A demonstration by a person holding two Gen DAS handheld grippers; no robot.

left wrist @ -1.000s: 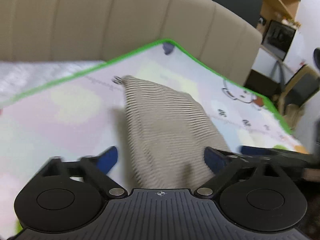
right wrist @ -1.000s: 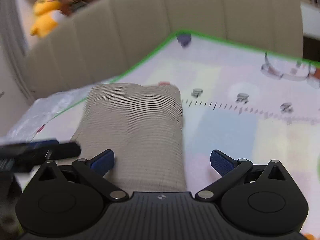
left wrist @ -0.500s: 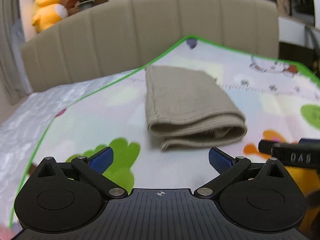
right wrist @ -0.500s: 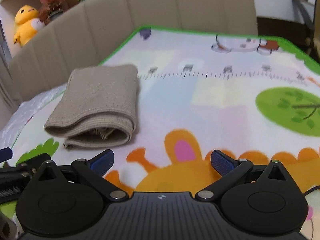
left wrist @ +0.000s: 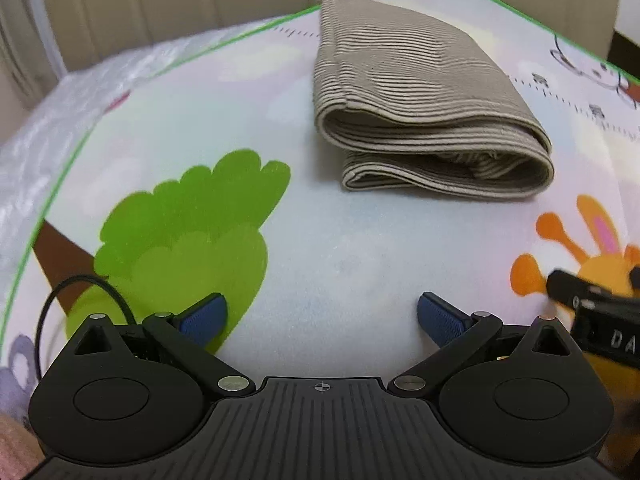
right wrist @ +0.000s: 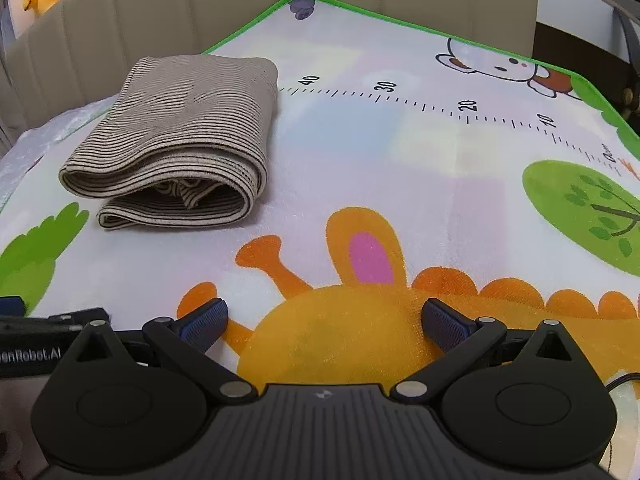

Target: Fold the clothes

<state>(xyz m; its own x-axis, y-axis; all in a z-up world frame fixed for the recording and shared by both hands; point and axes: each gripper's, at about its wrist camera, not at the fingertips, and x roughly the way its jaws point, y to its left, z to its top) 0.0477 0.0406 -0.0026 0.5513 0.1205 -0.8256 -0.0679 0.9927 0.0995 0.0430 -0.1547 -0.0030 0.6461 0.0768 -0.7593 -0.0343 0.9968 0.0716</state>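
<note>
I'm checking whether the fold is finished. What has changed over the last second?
Both grippers drew back from the folded striped garment: a second ago it lay between their jaws, now the left gripper and right gripper hang open over the bare play mat. The garment stayed folded in place.

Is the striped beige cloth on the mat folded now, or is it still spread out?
Folded. The striped cloth lies as a compact bundle on the play mat, its stacked layers showing at the near edge.
</note>
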